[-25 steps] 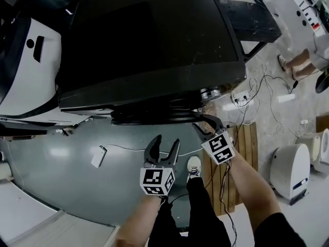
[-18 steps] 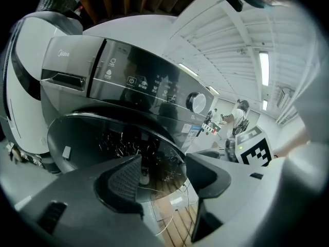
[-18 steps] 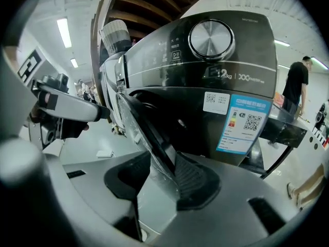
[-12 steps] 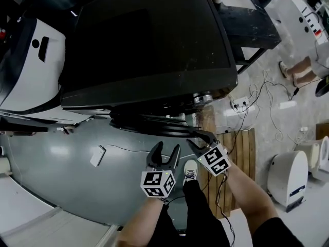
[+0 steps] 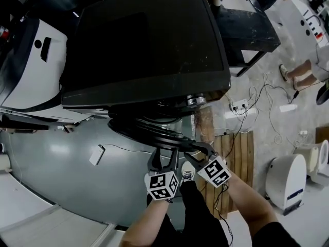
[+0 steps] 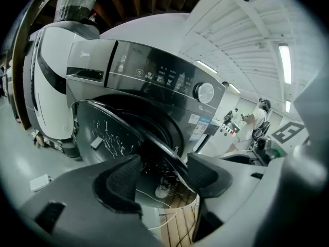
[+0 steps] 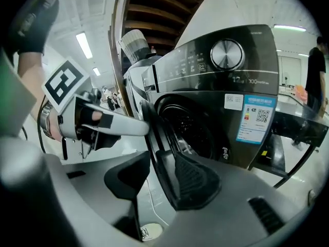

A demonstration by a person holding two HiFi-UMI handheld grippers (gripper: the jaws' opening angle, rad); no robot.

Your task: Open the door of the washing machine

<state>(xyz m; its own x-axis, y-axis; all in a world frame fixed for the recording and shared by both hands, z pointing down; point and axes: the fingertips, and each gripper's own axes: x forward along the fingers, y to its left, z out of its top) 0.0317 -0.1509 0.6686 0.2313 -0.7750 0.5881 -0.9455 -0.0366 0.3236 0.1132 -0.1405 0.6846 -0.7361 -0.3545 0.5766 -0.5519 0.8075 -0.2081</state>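
At the far left a white unit (image 5: 28, 71) stands just beside the washer (image 5: 144, 40), whose dark top fills the head view. Below its front edge the door (image 5: 146, 131) now stands swung out. A second ago it lay almost flat against the machine, and both grippers have drawn back toward the person with it. So the latch is evidently free and the task is partly done, though by my judgement the door has well under half its swing behind it.

The left gripper (image 5: 163, 157) has come in to the door's free edge. Its own view shows the jaws set wide, with the thin rim running up between the pads and neither pad pressing it. It straddles the edge and holds nothing.

Just to its right, the right gripper (image 5: 194, 151) does the pulling. Its view shows the jaws drawn in on the rim, the ribbed right pad against the inner face and the left pad at the outer face — a pinch on the door edge. The drum mouth (image 7: 193, 130) is open to view behind it, and the dial (image 7: 226, 54) sits above.

What remains, I judge, is to carry the edge on round its hinge, following the arc so the rim does not slip from the pinch. Further right, cables (image 5: 247, 107) trail on the floor — well apart from the door.
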